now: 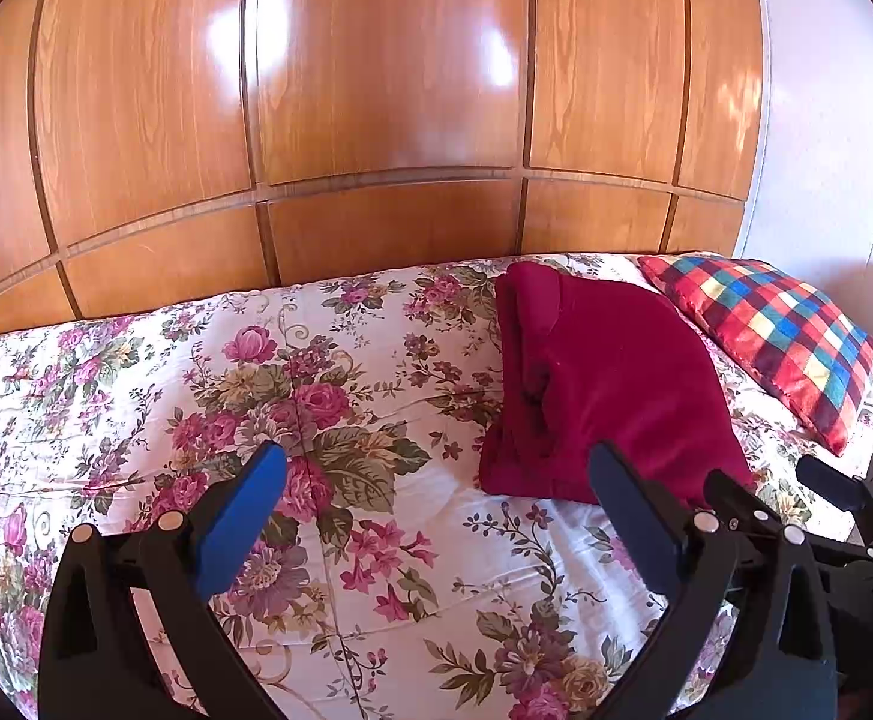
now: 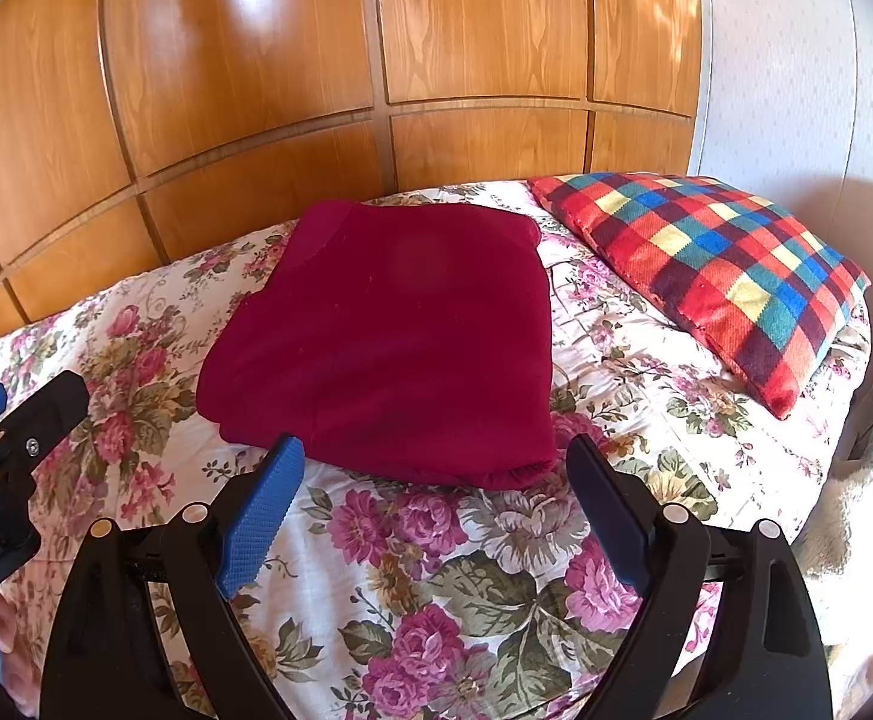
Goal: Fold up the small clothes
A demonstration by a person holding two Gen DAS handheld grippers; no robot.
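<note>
Off to your left there's just the wood panelling (image 1: 376,90) and bare floral bedspread (image 1: 136,372), nothing waiting to be folded there. Your left gripper (image 1: 436,468) hangs over that spread, fingers wide apart and gripping nothing. In the right wrist view its body pokes in at the left edge, and you can read part of a label on it: "Robot.AI", with the start cut off by the frame.

Moving across, here's the garment (image 2: 388,330), dark red, lying on the bedspread in a thick, roughly square bundle. From the left wrist view you can see stacked layers along its left edge, so it looks folded at least once over already. Whether a sleeve or hem is tucked underneath, you can't tell from here; the far side is hidden.

Your right gripper (image 2: 436,456) sits just short of the bundle's near edge, fingers spread apart and empty, not touching the cloth.

Further right, a checked pillow (image 2: 718,276) leans at the head of the bed, apart from the garment.

So the folding looks done or very nearly: at most a final tidy or smoothing is left, and no other small clothes show in either view
</note>
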